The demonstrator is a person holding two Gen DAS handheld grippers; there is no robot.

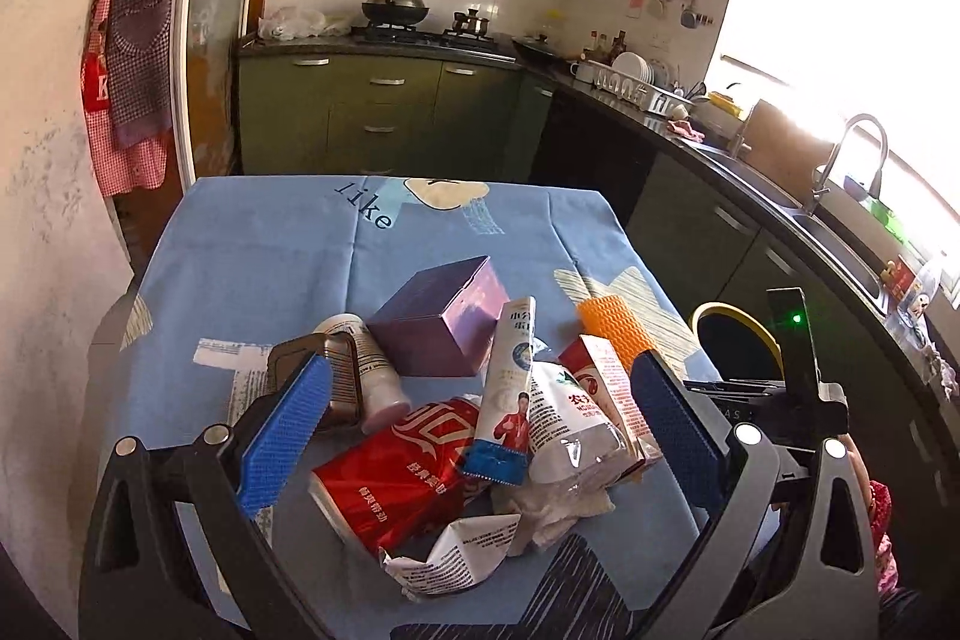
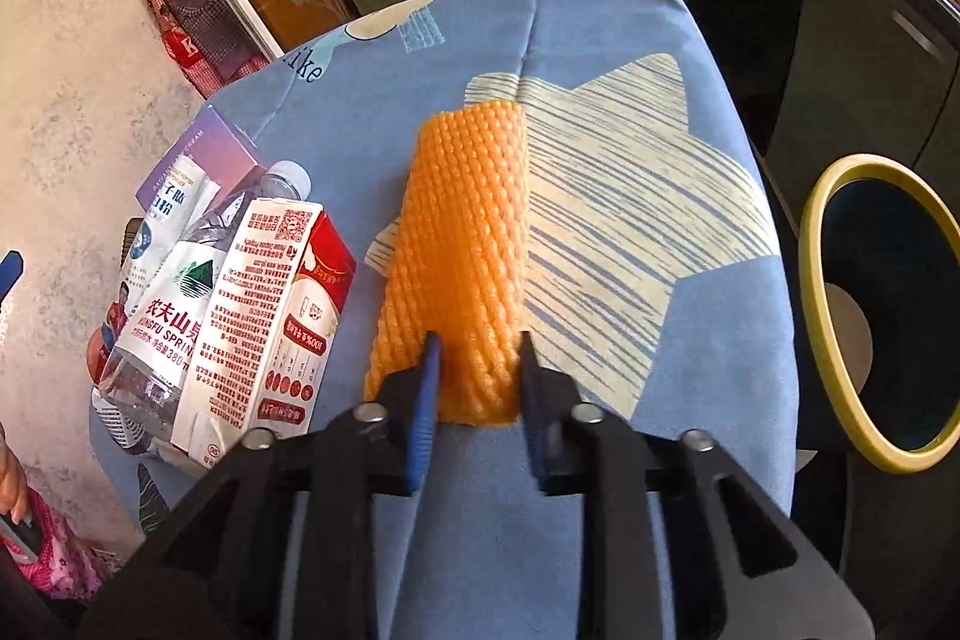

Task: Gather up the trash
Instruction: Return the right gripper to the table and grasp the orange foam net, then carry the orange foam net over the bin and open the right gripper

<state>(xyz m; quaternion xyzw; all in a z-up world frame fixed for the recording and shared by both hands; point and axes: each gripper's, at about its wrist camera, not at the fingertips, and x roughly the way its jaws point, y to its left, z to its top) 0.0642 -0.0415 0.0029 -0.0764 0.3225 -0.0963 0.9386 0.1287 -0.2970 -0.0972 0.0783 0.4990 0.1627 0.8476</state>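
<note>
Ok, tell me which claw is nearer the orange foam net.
Right. The right claw is closed on the near end of the foam net; the left claw hovers open over the trash pile beside it.

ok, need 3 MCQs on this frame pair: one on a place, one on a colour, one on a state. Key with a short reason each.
1. Where does the bin with the yellow rim stand?
A. On the table
B. Beside the table's edge, lower than the tabletop
C. On the kitchen counter

2. What colour is the foam net sleeve?
A. Orange
B. Green
C. White

3. What is the state of the right hand-held gripper?
A. Wide open above the red can
B. Closed on the water bottle
C. Closed on the near end of the foam net sleeve

Key:
1 B: the right wrist view shows the rim beyond the blue tablecloth, below it.
2 A: the mesh is orange in both views.
3 C: both pads pinch the sleeve's near end, which bulges between them.
</note>
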